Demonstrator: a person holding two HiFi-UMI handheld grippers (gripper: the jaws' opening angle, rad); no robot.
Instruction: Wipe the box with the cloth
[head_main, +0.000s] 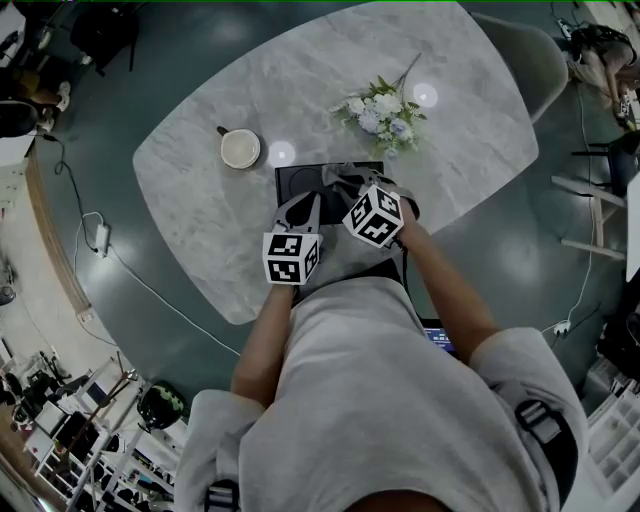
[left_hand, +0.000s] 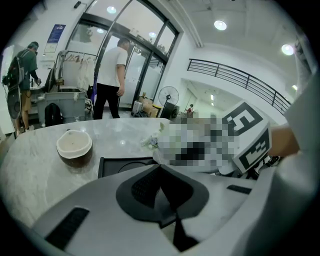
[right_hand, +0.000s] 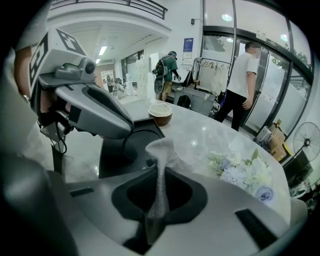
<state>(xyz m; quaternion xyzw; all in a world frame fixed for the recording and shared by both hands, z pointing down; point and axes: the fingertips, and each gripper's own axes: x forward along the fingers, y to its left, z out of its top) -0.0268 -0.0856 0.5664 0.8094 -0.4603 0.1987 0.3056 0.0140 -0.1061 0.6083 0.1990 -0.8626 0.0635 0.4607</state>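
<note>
A broad, pale marble tabletop (head_main: 200, 210) with rounded corners fills the middle of the head view, over a dark floor (head_main: 120, 80). The person wearing the camera, in a light grey short-sleeved shirt (head_main: 400, 400), stands at its near edge with both forearms reaching forward. A flat black box (head_main: 298, 178) lies on the tabletop right in front of them, near that edge. The left tool (head_main: 305, 207), which carries a cube with black-and-white square markers, sits over the near left part of the box; in the left gripper view its jaws are pressed together with nothing between them. The right tool (head_main: 345, 185) carries the same kind of cube and is close beside the left one, over the near right part of the box. Its jaws are clamped narrow on a white mesh cloth (right_hand: 161, 150), which rises in a thin strip from between them and opens into a small folded crest above the box; whether the cloth touches the box cannot be told. Beyond the box, to the right, a small bunch of white and pale blue flowers (head_main: 385, 112) with green leaves lies on the marble. To the left and apart from the box stands a round bowl (head_main: 240, 148), pale inside. In the background of the left gripper view, two people stand by tall glass doors (left_hand: 135, 65).
</note>
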